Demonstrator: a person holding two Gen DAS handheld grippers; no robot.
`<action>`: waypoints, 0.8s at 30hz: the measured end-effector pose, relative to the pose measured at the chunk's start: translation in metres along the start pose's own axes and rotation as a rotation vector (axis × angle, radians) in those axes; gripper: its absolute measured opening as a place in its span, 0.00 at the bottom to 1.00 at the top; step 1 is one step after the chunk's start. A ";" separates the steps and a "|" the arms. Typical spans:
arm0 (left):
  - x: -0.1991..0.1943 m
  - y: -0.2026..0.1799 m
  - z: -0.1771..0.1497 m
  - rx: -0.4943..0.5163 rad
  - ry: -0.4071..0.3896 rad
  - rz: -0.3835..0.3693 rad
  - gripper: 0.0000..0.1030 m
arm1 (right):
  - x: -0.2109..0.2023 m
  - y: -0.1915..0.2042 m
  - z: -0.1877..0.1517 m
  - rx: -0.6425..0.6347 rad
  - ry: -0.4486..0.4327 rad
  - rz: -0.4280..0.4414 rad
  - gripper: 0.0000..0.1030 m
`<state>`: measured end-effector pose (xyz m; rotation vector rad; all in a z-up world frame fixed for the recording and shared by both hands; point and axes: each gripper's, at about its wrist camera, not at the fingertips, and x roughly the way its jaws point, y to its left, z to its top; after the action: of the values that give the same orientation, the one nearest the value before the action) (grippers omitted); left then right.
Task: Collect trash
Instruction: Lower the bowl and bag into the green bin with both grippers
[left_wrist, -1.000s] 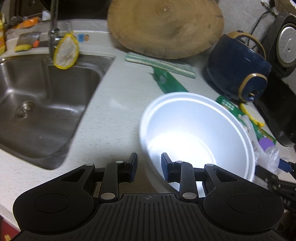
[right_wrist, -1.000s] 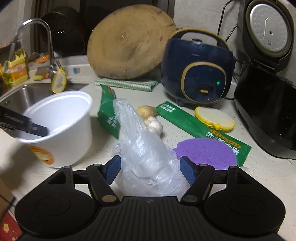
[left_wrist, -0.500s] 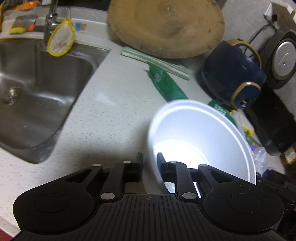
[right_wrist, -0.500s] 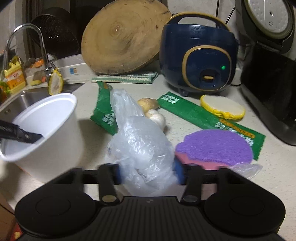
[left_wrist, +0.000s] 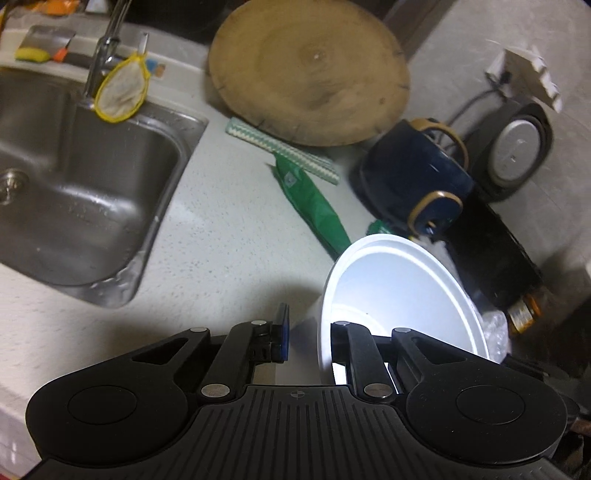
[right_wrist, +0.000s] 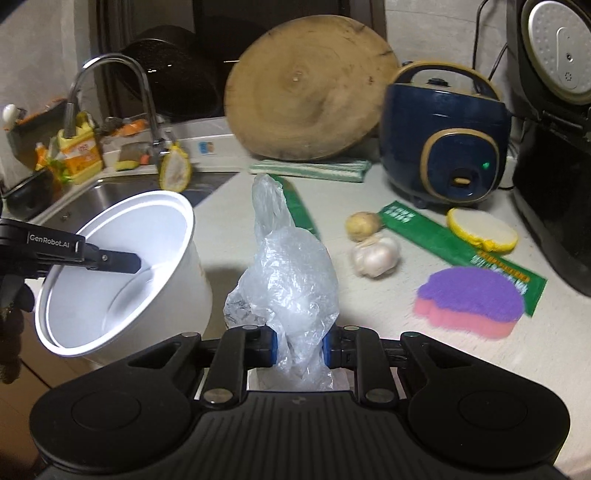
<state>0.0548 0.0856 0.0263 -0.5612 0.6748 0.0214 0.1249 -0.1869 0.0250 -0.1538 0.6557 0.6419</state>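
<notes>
White bowl (right_wrist: 122, 266); clear plastic bag (right_wrist: 291, 280); green wrapper (right_wrist: 439, 240); purple-over-pink sponge (right_wrist: 472, 299); navy cooker (right_wrist: 443, 136), gold trim; green-and-white striped cloth (right_wrist: 314, 168); pale speckled bench (left_wrist: 229, 236); steel-grey sink (left_wrist: 85, 195).

speckled counter (right_wrist: 369, 306), garlic (right_wrist: 375, 254), sponge (right_wrist: 472, 302), green wrappers (left_wrist: 314, 203)

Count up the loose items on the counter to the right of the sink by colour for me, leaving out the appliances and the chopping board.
White: 3, the cup, the garlic, the clear-white plastic bag
Green: 3, two wrappers and the striped cloth
Yellow-rimmed: 1, the sponge
Purple and pink: 1, the pad
Tan: 1, a small root
Total: 9
</notes>
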 end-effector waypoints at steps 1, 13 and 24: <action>-0.007 -0.001 -0.003 0.020 0.008 -0.010 0.15 | -0.003 0.006 -0.003 0.000 0.004 0.009 0.19; -0.079 0.022 -0.078 0.109 0.111 -0.109 0.14 | -0.038 0.073 -0.048 -0.034 0.081 0.058 0.19; -0.065 0.104 -0.171 0.014 0.242 0.107 0.14 | -0.005 0.083 -0.142 -0.021 0.298 -0.013 0.19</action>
<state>-0.1164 0.0992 -0.0942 -0.5178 0.9397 0.0497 -0.0020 -0.1695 -0.0789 -0.2772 0.9342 0.6186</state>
